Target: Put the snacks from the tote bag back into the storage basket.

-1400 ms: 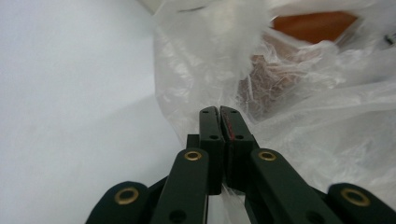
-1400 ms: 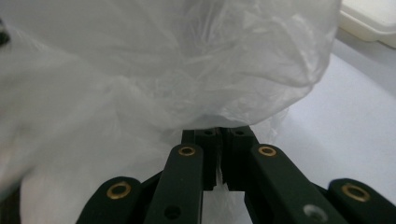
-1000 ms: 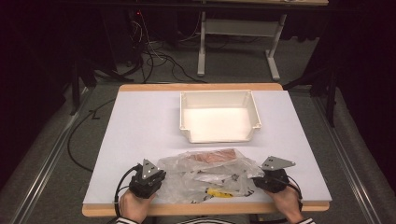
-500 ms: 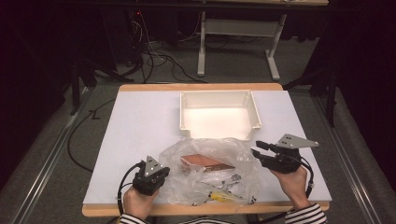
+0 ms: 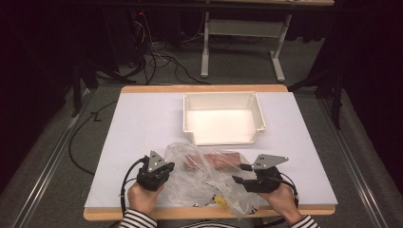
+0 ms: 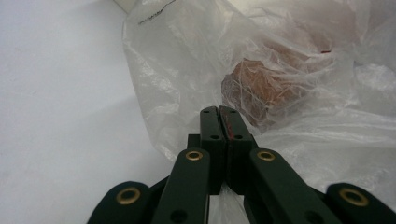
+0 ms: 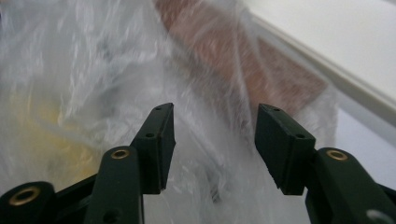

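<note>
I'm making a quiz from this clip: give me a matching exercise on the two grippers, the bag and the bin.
Things:
1. left gripper
2. right gripper
3. plastic bag
4. white bin

States:
A. empty, beyond the bag
B. jaws apart, just been opening
C. crumpled, clear, brown item inside
D. jaws pinched shut on the plastic

Pairs: 1-D, 2-B, 3-C, 4-A

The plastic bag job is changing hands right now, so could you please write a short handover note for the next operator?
Left gripper: shut on the plastic bag at its left edge.
Right gripper: jaws have just been opening and stand apart at the bag's right side, gripping nothing.
The bag lies at the table's near edge with a brown block and small yellow items inside.
The white bin behind it is empty.
Done: left hold taken. Left, probably: regrip at right, open the bag, move contents to bin.
</note>
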### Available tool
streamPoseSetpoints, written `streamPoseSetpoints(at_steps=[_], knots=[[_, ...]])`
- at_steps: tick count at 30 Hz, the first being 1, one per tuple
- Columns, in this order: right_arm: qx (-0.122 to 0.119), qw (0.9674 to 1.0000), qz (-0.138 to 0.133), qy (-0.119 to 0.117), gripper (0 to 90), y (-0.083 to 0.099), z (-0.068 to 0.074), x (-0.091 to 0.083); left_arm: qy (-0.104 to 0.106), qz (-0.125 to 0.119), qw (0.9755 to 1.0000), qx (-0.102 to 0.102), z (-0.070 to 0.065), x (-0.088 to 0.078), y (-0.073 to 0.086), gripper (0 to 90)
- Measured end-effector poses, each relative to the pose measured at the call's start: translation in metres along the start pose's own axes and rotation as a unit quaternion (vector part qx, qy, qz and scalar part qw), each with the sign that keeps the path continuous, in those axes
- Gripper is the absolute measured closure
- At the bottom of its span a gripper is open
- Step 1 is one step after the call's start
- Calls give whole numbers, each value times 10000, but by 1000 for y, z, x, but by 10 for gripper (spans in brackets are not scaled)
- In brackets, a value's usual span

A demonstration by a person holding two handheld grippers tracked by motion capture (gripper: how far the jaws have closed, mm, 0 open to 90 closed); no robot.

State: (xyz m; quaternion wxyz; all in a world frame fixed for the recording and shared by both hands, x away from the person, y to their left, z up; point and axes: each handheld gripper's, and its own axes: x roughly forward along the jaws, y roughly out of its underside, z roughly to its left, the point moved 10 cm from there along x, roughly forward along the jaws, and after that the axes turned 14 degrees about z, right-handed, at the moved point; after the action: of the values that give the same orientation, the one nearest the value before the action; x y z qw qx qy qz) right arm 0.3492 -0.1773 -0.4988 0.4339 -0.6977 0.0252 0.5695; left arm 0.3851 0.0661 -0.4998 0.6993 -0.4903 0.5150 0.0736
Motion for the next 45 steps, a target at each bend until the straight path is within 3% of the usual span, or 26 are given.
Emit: streamPoseSetpoints(at_steps=[3, 6, 10, 13, 15, 19, 25, 32, 39, 45], knots=[[-160, 9995, 233, 147, 501, 8, 3, 8, 3, -2, 10000, 17, -1, 1, -3, 892], [-176, 9988, 439, 141, 534, 16, 4, 18, 0, 4, 10000, 28, -1, 2, -4, 892], [-338, 9972, 658, 82, 668, 23, 5, 28, -14, 9, 10000, 50, 0, 1, -5, 892], [-514, 9953, 818, 69, 823, 28, 6, 32, -29, -9, 10000, 82, 0, 0, -7, 893], [-567, 9948, 838, 86, 893, 29, 6, 33, -25, -25, 9999, 98, 0, -1, -8, 892], [-587, 9958, 695, 51, 900, 25, 7, 25, -17, -48, 9999, 125, -1, -3, -9, 893], [-205, 9998, -35, 55, 900, 6, -7, -7, 50, -150, 9998, 98, -1, -8, -12, 893], [436, 9978, -477, 113, 900, -2, -38, -25, 61, -127, 9999, 11, 3, -4, -13, 893], [911, 9945, -370, 359, 900, -1, -68, -13, 43, -27, 9998, -190, 13, 7, -14, 893], [1139, 9926, -179, 381, 900, 8, -79, 1, 54, 164, 9993, -335, 21, 22, -13, 894]])
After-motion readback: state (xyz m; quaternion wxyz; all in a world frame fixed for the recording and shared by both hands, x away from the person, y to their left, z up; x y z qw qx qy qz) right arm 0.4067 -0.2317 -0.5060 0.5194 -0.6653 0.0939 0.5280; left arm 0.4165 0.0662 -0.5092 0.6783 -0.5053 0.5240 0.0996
